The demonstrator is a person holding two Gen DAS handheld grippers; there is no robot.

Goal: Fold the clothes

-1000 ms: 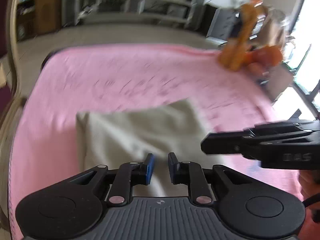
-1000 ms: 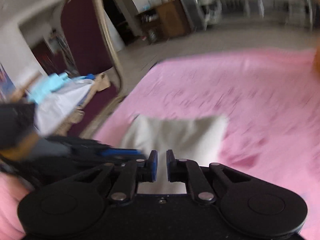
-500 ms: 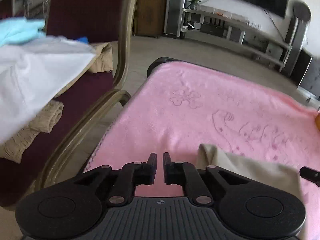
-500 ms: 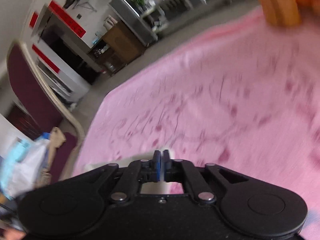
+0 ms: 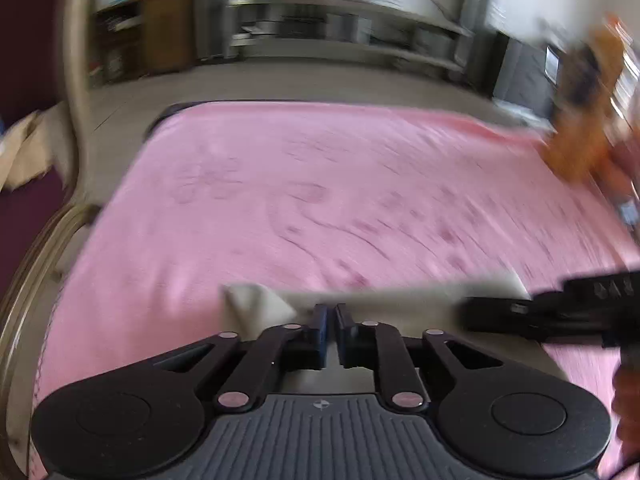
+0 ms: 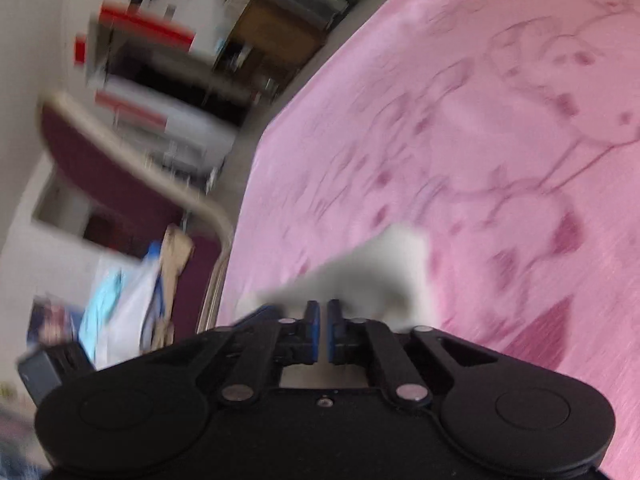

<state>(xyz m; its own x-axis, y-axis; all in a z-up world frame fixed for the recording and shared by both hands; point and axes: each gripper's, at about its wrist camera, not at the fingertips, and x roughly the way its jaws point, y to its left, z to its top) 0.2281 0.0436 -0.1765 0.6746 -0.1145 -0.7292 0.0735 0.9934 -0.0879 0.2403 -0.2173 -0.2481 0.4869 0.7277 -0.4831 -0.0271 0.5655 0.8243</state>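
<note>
Where blur smears it, beige garment (image 5: 372,294) edges vanish.

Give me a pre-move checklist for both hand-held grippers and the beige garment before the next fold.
1. Left hand-held gripper at the beige garment edge: ok.
2. Left jaws pinching fabric: cannot tell, narrow gap, blurred.
3. Right hand-held gripper at the garment: ok.
4. Right jaws pinching fabric: cannot tell.
5. Garment lies on the pink blanket: ok.
6. Views sharp enough to judge the fold line: not ok.
</note>
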